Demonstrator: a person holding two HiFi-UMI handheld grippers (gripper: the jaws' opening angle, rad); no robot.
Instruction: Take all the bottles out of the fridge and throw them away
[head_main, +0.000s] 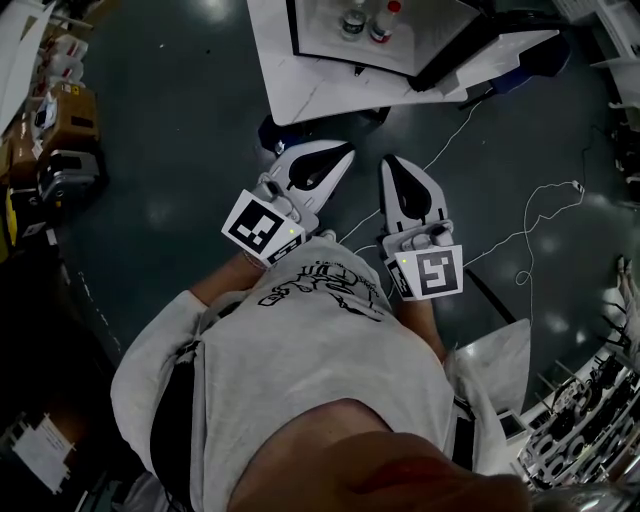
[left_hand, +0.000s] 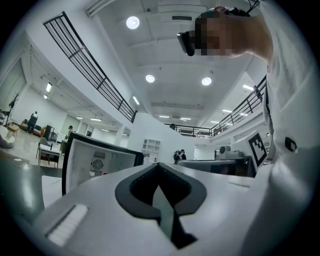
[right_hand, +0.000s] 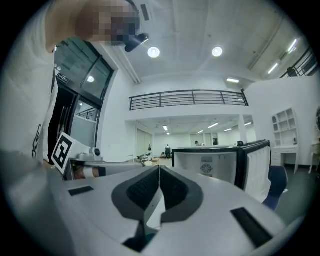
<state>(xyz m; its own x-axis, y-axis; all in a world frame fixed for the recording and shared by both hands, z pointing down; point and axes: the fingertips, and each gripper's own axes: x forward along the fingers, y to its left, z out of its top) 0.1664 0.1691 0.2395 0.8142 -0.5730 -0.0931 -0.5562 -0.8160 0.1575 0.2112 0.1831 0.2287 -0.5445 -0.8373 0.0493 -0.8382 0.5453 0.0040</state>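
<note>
The left hand-held gripper (head_main: 340, 160) and right hand-held gripper (head_main: 392, 166) are fully closed and empty, side by side. Ahead of their tips stands the open fridge (head_main: 318, 30), holding two bottles (head_main: 352, 20).

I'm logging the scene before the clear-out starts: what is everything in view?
fridge: one, white with black frame, door open, top of the head view.
red-capped bottle: one, standing inside the fridge.
white-capped bottle: one, inside the fridge, just left of the red-capped one.
cable: one, white, trailing over the dark floor at the right.
shirt: one, grey, on the person.
left gripper: one, white, shut, empty, pointing toward the fridge.
right gripper: one, white, shut, empty, alongside the left.
</note>
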